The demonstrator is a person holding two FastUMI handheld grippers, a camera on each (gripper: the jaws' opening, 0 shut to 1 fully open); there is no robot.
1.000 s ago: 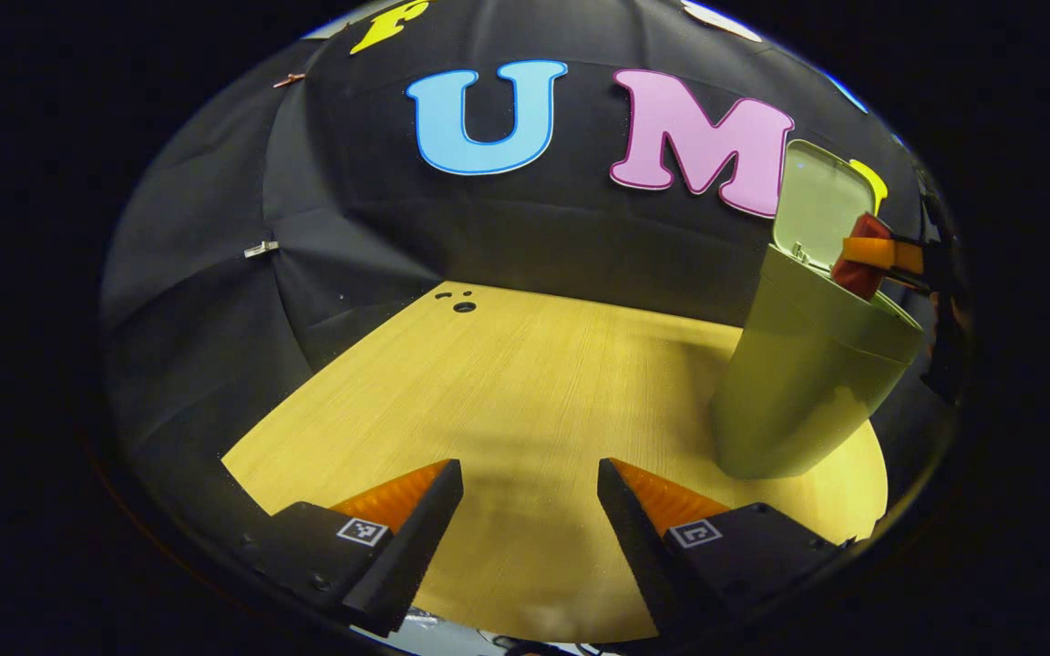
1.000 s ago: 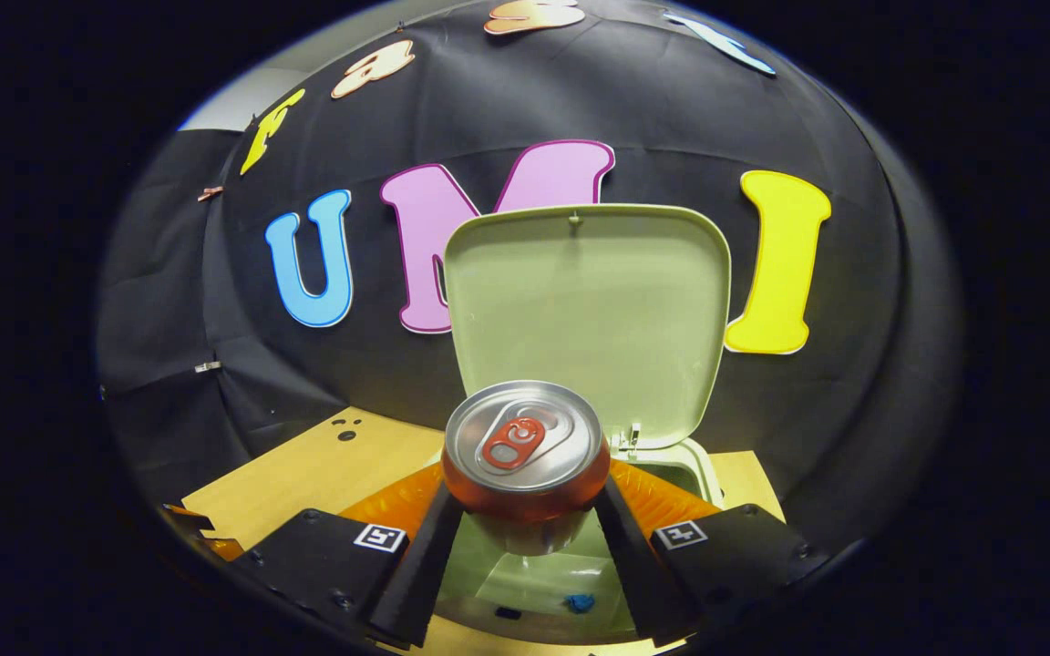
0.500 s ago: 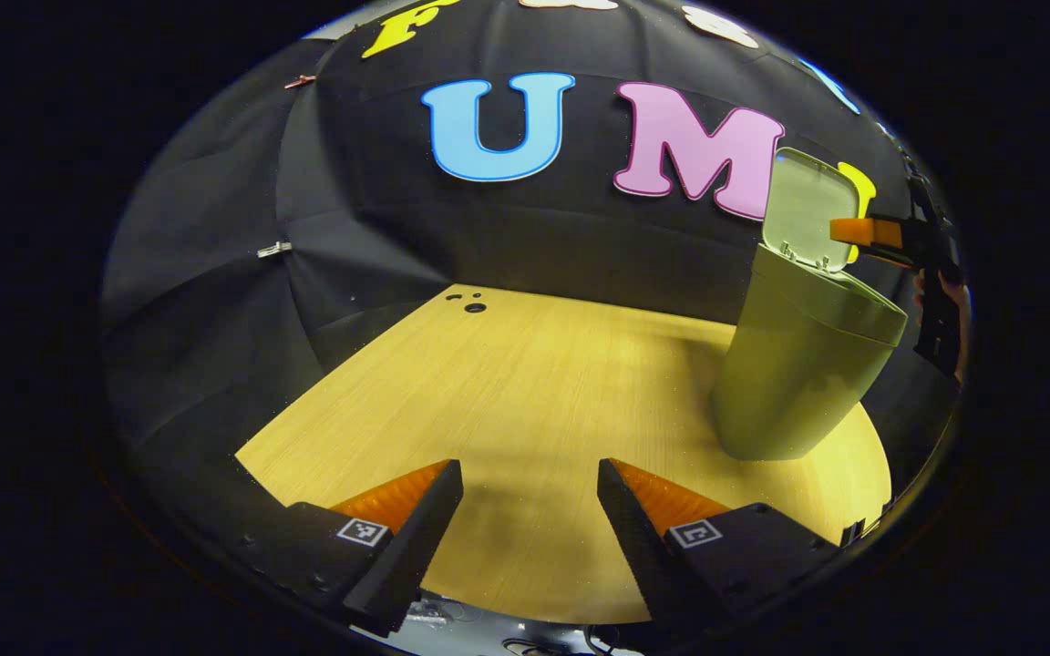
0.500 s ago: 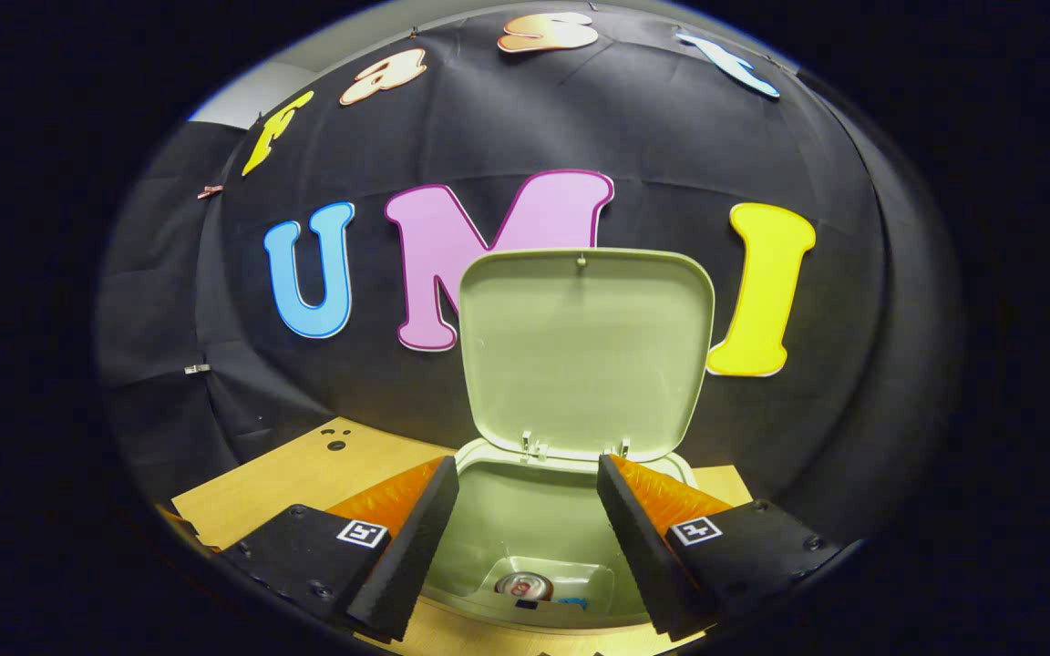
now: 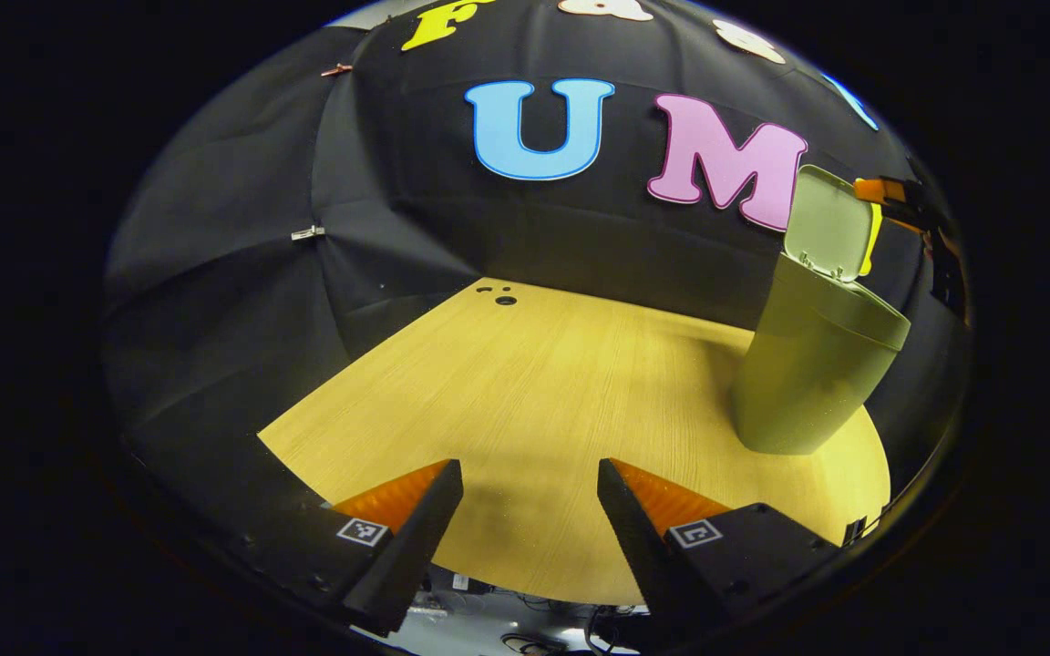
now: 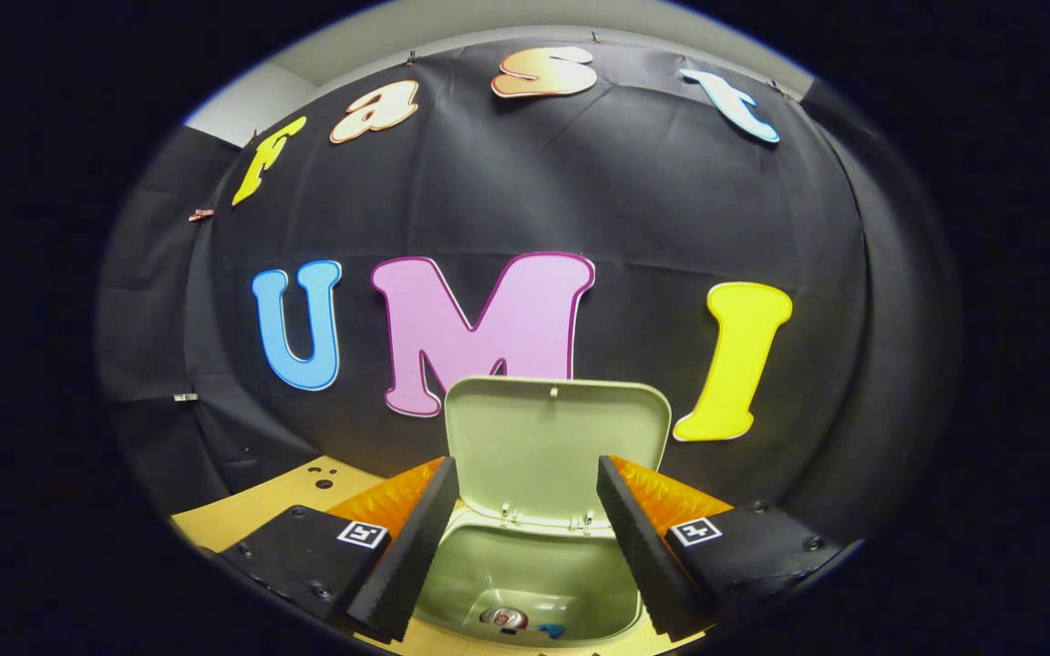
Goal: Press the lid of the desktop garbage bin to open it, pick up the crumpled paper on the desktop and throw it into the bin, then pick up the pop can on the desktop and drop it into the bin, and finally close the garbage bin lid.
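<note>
The pale green bin (image 5: 812, 360) stands on the right of the wooden table (image 5: 561, 401), its lid (image 5: 824, 221) raised upright. In the right gripper view I look down into the bin (image 6: 525, 574); the pop can (image 6: 501, 618) lies on its bottom beside a small blue scrap (image 6: 550, 629). The lid (image 6: 554, 446) stands open behind it. My right gripper (image 6: 525, 538) hangs open above the bin's mouth with nothing between its fingers. It also shows in the left gripper view, high beside the lid (image 5: 890, 196). My left gripper (image 5: 530, 528) is open over the table's near edge, holding nothing.
A few small dark holes (image 5: 499, 294) mark the table's far side. The black cloth wall closes in behind and to the left. Cables and floor clutter (image 5: 525, 624) show below the table's front edge.
The right gripper opened and the pop can fell into the bin. That gripper then rose and pulled back. The left gripper drew back toward the table's near edge.
</note>
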